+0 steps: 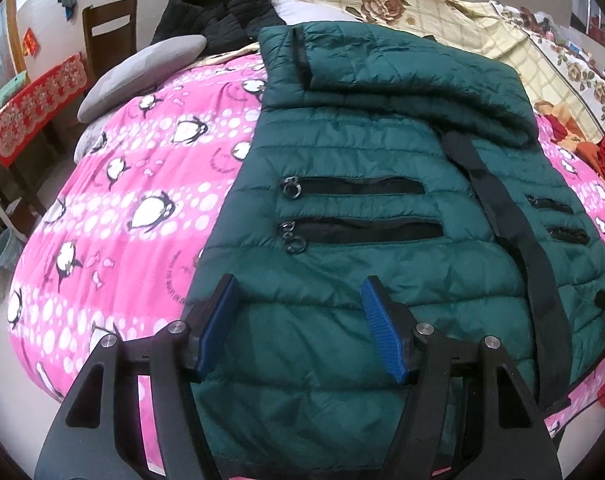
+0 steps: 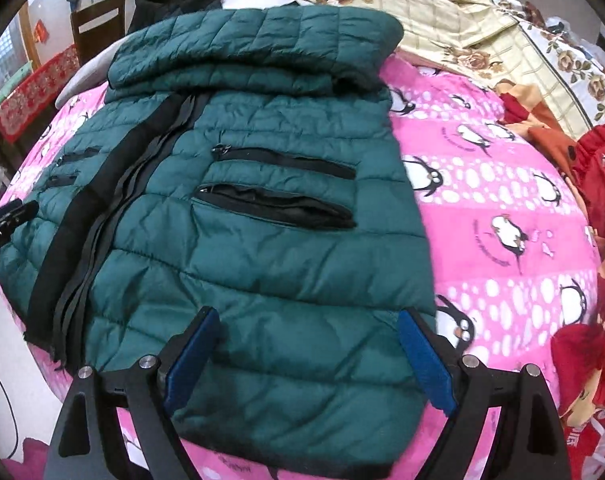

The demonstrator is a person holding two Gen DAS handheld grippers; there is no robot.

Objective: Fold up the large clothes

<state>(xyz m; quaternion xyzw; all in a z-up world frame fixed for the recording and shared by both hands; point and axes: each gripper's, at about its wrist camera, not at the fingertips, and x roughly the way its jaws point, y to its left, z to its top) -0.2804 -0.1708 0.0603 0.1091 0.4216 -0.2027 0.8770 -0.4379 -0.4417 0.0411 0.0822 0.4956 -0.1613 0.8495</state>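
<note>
A dark green quilted jacket [image 1: 362,152] lies front up on a pink penguin-print bedspread [image 1: 134,184]. Its sleeves are folded across the top and a black zipper band [image 1: 502,208] runs down the front. My left gripper [image 1: 298,292] is open, its blue pads straddling the hem at the jacket's left side. The jacket shows in the right wrist view [image 2: 254,208] too, where my right gripper [image 2: 308,320] is open over the hem at its right side. The left gripper's tip [image 2: 10,216] shows at the left edge there.
A black garment [image 1: 218,8] and a grey pillow [image 1: 142,76] lie at the far left of the bed. A floral quilt [image 1: 482,28] lies at the back. Red clothes [image 2: 598,184] pile on the right. A wooden chair [image 1: 110,28] and a red-covered table [image 1: 34,104] stand at left.
</note>
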